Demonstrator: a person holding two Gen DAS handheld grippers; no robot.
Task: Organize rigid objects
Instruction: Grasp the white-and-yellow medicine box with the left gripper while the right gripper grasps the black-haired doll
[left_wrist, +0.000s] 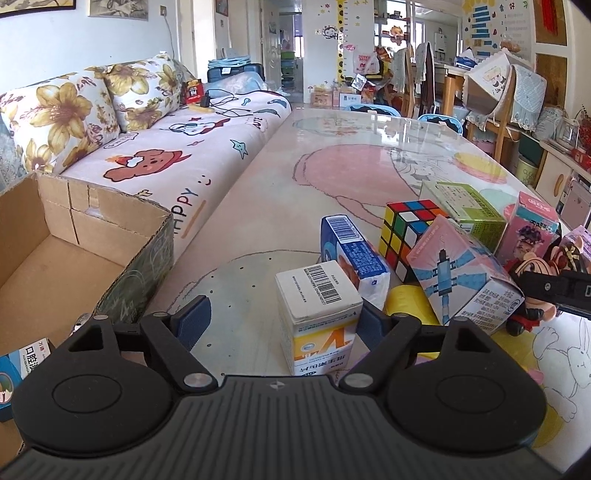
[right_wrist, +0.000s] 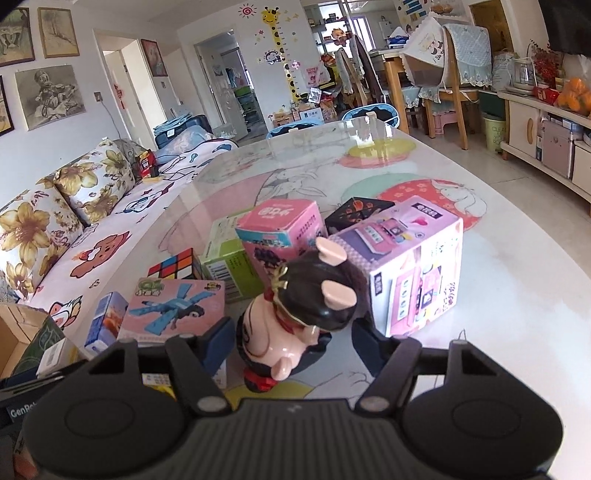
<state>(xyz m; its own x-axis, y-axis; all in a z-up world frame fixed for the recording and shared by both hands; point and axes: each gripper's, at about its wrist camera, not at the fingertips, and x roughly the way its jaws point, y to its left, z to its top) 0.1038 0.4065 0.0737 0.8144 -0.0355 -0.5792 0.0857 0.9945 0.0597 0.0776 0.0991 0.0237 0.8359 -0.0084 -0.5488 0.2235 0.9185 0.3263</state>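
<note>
Inside cardboard box: blue medicine carton, bottom corner.

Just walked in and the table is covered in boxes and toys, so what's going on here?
Someone is tidying the table with a hand-held gripper in each hand. The left hand-held gripper is open, with its jaws on either side of a white and yellow box and a clear gap on one side. The right hand-held gripper has a doll figurine between its jaws, with a gap still showing on one side. A cardboard box waits at the left; most items still sit on the table.
</note>
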